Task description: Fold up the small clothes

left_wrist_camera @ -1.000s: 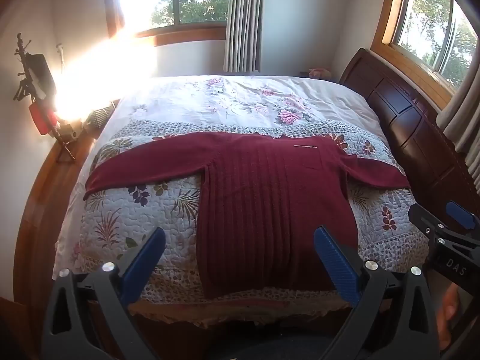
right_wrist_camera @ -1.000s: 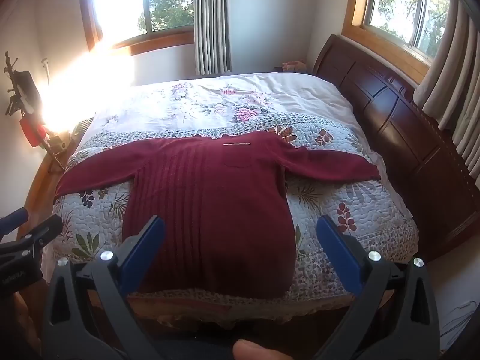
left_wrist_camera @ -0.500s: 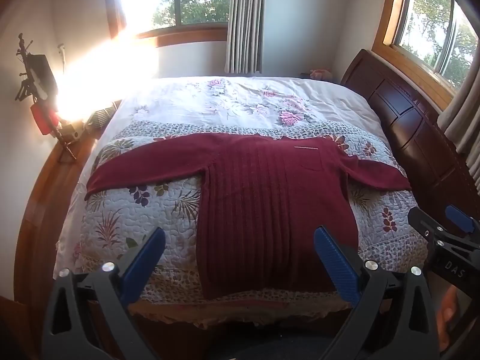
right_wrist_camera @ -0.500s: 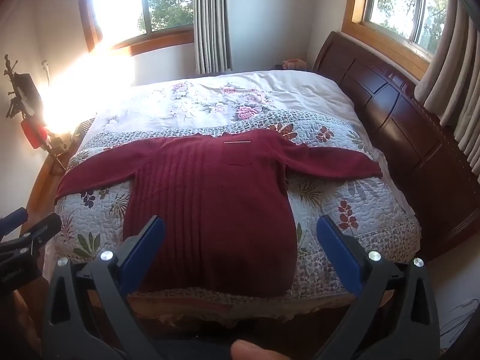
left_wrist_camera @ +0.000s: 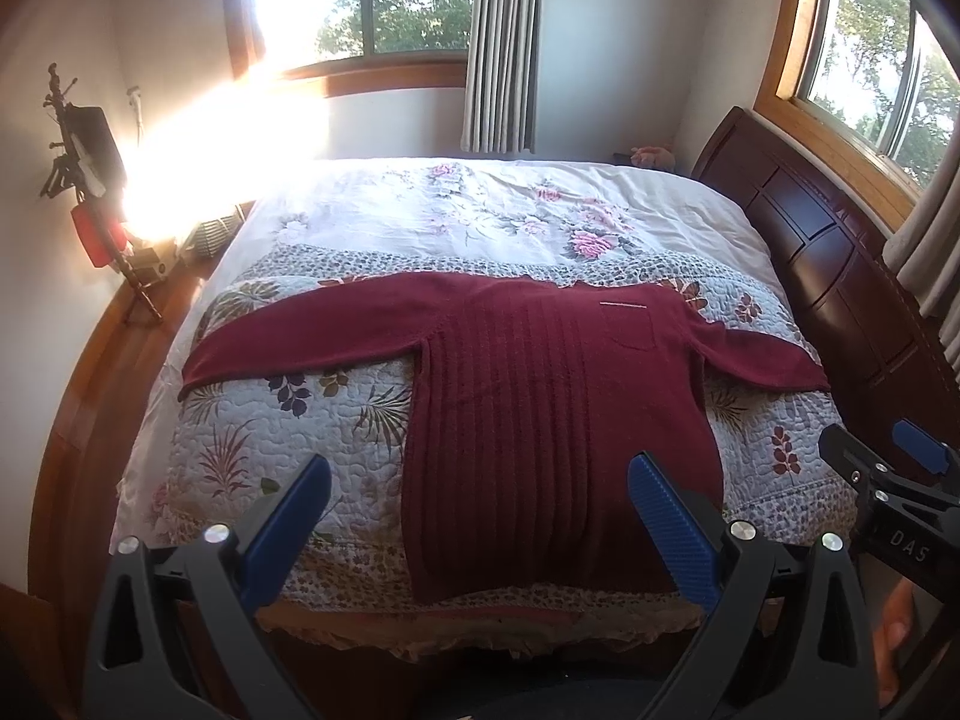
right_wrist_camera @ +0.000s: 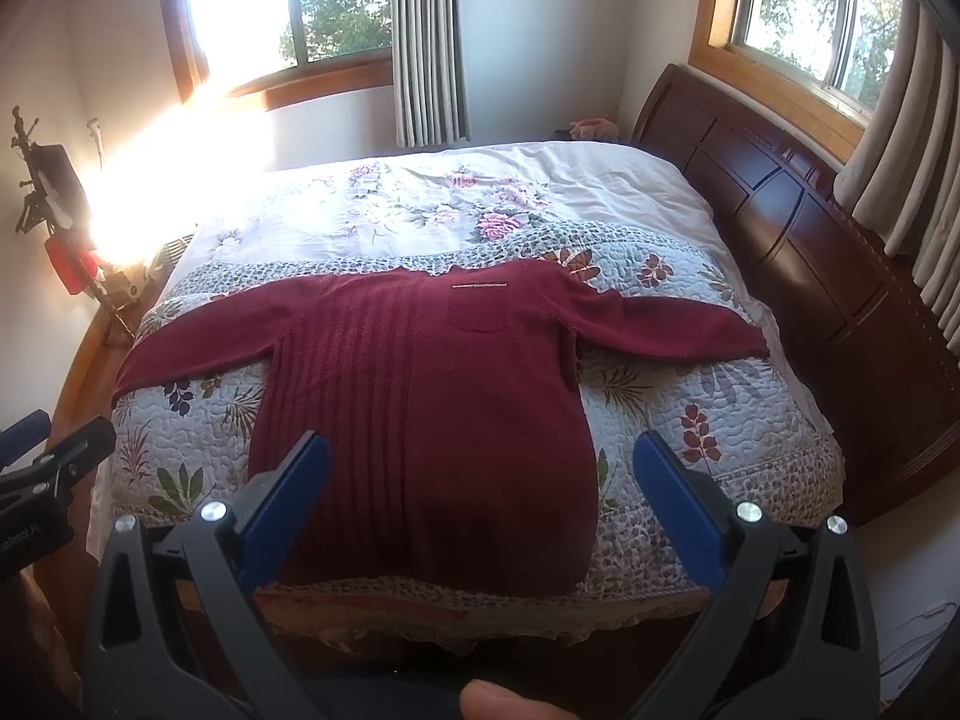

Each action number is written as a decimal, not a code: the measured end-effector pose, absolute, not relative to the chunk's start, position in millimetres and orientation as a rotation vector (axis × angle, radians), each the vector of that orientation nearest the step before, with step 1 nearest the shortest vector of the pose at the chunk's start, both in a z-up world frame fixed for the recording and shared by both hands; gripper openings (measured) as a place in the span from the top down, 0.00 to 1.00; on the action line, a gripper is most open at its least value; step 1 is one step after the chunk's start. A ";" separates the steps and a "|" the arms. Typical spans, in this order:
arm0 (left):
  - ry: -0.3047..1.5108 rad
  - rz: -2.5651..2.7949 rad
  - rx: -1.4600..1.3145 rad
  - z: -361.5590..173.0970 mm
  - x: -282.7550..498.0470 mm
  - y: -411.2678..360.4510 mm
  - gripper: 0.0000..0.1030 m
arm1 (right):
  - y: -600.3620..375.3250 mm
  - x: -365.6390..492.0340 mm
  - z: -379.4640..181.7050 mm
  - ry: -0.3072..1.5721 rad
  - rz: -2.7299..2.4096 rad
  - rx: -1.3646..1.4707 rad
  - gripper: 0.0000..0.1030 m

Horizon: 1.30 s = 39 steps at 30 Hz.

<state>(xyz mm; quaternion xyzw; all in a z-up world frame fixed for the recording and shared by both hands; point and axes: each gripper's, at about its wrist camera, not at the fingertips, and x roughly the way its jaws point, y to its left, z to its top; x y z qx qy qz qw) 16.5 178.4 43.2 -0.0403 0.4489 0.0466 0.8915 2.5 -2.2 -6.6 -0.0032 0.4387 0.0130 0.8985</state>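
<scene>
A dark red ribbed sweater (left_wrist_camera: 540,408) (right_wrist_camera: 432,420) lies flat on the bed, both sleeves spread out sideways, hem toward me at the bed's near edge. My left gripper (left_wrist_camera: 480,486) hovers open above the hem, its blue fingers wide apart and holding nothing. My right gripper (right_wrist_camera: 480,468) is also open and empty, held back from the hem. The right gripper (left_wrist_camera: 888,480) shows at the right edge of the left wrist view; the left gripper (right_wrist_camera: 42,468) shows at the left edge of the right wrist view.
The bed has a floral quilt (left_wrist_camera: 288,420) (right_wrist_camera: 708,408) and a dark wooden headboard (left_wrist_camera: 840,276) (right_wrist_camera: 810,228) along the right. A tripod with devices (left_wrist_camera: 84,168) stands by the left wall. Strong sun glare falls at the far left. A fingertip (right_wrist_camera: 498,699) shows at the bottom.
Both views have shifted only slightly; the sweater lies as before and both grippers stay open.
</scene>
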 end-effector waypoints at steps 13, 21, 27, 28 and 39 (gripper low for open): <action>0.930 0.103 -0.089 43.5 20.4 182.7 0.04 | 1.1 7.5 -8.1 0.916 0.032 -0.010 0.03; 0.925 0.107 -0.088 43.3 21.8 183.8 0.04 | 3.5 11.8 -10.0 0.914 0.036 -0.010 0.03; 0.920 0.112 -0.088 44.0 22.6 184.1 0.04 | 3.9 13.0 -10.3 0.913 0.037 -0.010 0.03; 0.919 0.112 -0.087 44.2 22.8 184.2 0.04 | 4.4 13.6 -10.4 0.912 0.037 -0.010 0.03; 0.902 0.113 -0.093 47.4 26.0 185.0 0.04 | 4.1 16.0 -6.8 0.896 0.037 -0.010 0.03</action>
